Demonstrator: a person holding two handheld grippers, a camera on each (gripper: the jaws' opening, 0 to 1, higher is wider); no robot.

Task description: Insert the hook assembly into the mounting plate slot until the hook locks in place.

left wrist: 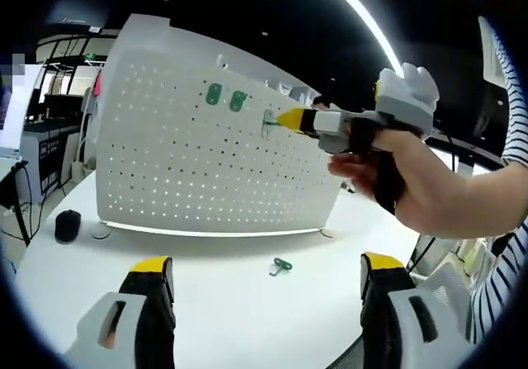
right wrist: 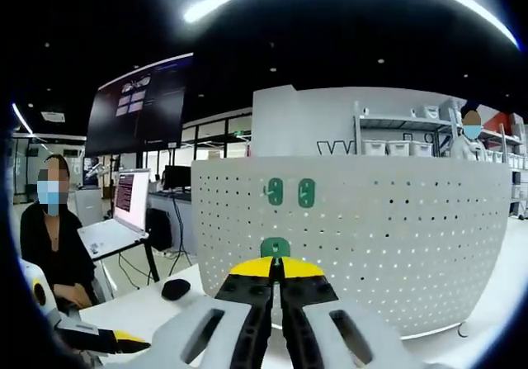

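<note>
We see the white pegboard (left wrist: 206, 138) standing upright on the white table (left wrist: 223, 303), rows of small holes across its face. Two green hooks (left wrist: 225, 97) already sit side by side on the upper part of the board, long axes vertical; in the right gripper view they show as two green oval tabs (right wrist: 290, 192), each w/ a small slot in the middle.

In the left gripper view the right gripper (left wrist: 290, 120), held in a person's hand (left wrist: 412, 179), comes in from the right, its yellow tips right at the board face. Its jaws are together, clamped on a third green hook (right wrist: 275, 247), which sits below the two mounted ones. In the right gripper view that hook's rounded green top pokes up just above the closed yellow tips, flat face toward us, long axis approx. vertical like the others; whether it's fully seated in the board, we can't tell.

A fourth green hook (left wrist: 280, 265) lies loose on the table in front of the board, between the left gripper's (left wrist: 268, 274) jaws as seen; small, stem angled. Left jaws stand wide apart, holding nothing.

Black mouse (left wrist: 68, 224) on the table near the board's left end.
</note>
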